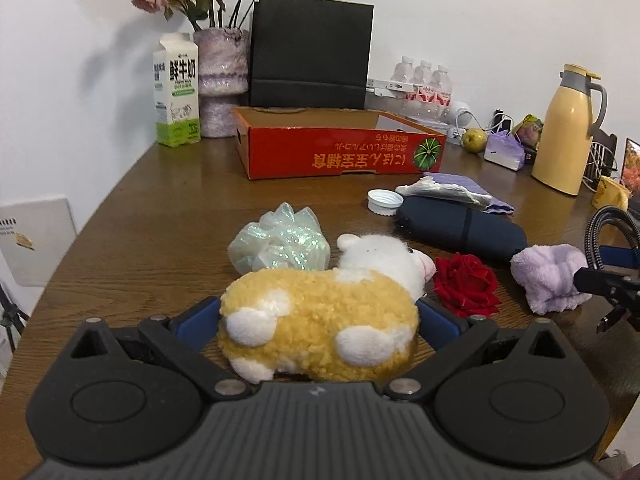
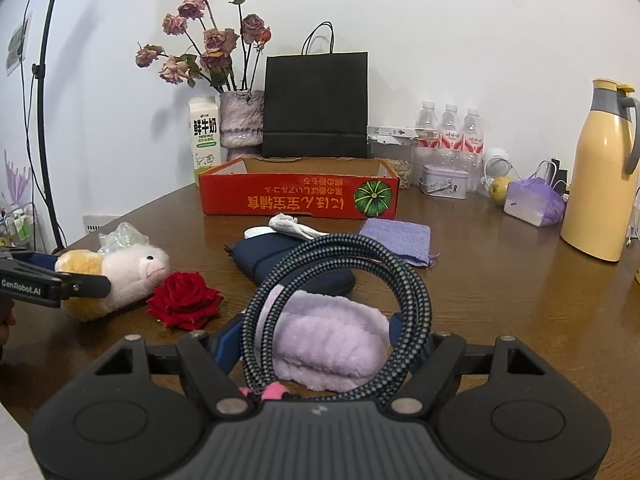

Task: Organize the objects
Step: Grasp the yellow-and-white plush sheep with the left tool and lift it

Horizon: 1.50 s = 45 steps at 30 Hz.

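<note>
A yellow and white plush sheep (image 1: 320, 320) lies on the wooden table (image 1: 160, 208), between the blue pads of my left gripper (image 1: 318, 322), which is shut on its body. It also shows in the right wrist view (image 2: 120, 276). A lilac fluffy cloth (image 2: 332, 344) lies between the fingers of my right gripper (image 2: 316, 336), which closes on it; a braided cable loop (image 2: 340, 304) hangs in front. A red rose (image 1: 466, 284) lies between the two. An open red cardboard box (image 1: 340, 148) stands further back.
A dark blue pouch (image 1: 460, 228), white cap (image 1: 385, 199), purple cloth (image 2: 396, 240) and crumpled plastic (image 1: 280, 244) lie mid-table. Milk carton (image 1: 176, 92), flower vase (image 1: 222, 80), black bag (image 1: 310, 52), water bottles (image 1: 424, 84) and yellow thermos (image 1: 568, 128) line the back.
</note>
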Each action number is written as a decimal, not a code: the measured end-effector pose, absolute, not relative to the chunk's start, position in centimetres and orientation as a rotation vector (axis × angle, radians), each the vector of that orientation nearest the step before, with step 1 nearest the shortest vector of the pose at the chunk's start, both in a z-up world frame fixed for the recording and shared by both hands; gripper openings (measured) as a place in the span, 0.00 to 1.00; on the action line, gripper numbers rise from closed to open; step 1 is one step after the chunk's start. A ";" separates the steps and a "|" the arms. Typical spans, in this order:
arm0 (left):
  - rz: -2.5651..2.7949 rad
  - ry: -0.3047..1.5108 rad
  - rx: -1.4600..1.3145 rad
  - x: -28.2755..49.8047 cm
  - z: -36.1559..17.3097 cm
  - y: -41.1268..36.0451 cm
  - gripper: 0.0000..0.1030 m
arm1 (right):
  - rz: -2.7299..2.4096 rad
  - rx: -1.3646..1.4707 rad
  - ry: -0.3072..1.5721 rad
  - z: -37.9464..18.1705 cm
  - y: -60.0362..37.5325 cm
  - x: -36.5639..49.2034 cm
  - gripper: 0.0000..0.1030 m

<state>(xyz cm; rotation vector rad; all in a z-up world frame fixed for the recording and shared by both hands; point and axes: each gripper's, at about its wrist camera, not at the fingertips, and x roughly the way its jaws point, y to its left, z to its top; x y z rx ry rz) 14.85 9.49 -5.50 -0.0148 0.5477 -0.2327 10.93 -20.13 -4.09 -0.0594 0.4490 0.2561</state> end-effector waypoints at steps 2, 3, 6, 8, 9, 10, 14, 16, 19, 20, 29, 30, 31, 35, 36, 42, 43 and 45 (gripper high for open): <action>-0.238 0.558 -0.011 15.1 -5.5 9.4 1.00 | 0.256 -0.060 0.449 -4.0 -19.8 10.9 0.73; -0.238 0.561 -0.009 15.1 -5.6 9.4 1.00 | 0.257 -0.061 0.449 -4.0 -19.8 10.9 0.73; -0.235 0.571 -0.007 15.2 -5.6 9.3 1.00 | 0.262 -0.063 0.444 -3.8 -19.4 10.9 0.73; -0.231 0.586 -0.017 15.3 -5.7 9.3 1.00 | 0.263 -0.063 0.444 -3.7 -19.3 11.1 0.73; -0.230 0.595 -0.019 15.4 -5.7 9.2 1.00 | 0.265 -0.062 0.445 -3.6 -19.2 11.2 0.73; -0.230 0.605 -0.016 15.5 -5.8 9.1 1.00 | 0.266 -0.061 0.445 -3.6 -19.2 11.2 0.73; -0.212 0.614 -0.037 15.5 -5.8 9.2 0.99 | 0.277 -0.058 0.442 -3.5 -19.2 11.2 0.73; -0.202 0.613 -0.034 15.4 -5.8 9.0 0.97 | 0.282 -0.055 0.440 -3.6 -19.3 11.0 0.73; -0.192 0.607 -0.021 15.1 -5.8 8.5 0.94 | 0.288 -0.052 0.436 -3.5 -19.5 10.9 0.73; -0.184 0.605 -0.022 14.9 -5.8 8.4 0.94 | 0.290 -0.051 0.435 -3.5 -19.5 10.9 0.73; -0.109 0.527 -0.010 11.7 -5.3 6.6 0.91 | 0.302 -0.035 0.421 -3.3 -20.2 10.5 0.73; -0.099 0.512 -0.009 11.2 -5.2 6.4 0.91 | 0.304 -0.034 0.420 -3.3 -20.3 10.4 0.73; -0.086 0.496 -0.001 10.7 -5.0 6.1 0.91 | 0.305 -0.034 0.419 -3.3 -20.4 10.3 0.73; -0.038 0.423 0.037 8.6 -4.1 4.6 0.91 | 0.312 -0.025 0.409 -3.3 -20.8 10.1 0.73; -0.032 0.410 0.037 8.1 -3.8 4.3 0.91 | 0.314 -0.023 0.407 -3.3 -20.9 10.0 0.73; 0.020 0.384 0.024 7.1 -2.2 2.7 0.91 | 0.331 -0.017 0.394 -3.3 -21.3 9.6 0.73; 0.025 0.378 0.011 7.1 -1.9 2.5 0.91 | 0.332 -0.017 0.391 -3.2 -21.4 9.7 0.73; 0.037 0.363 -0.008 7.0 -1.3 2.0 0.91 | 0.339 -0.012 0.382 -2.9 -21.6 9.7 0.73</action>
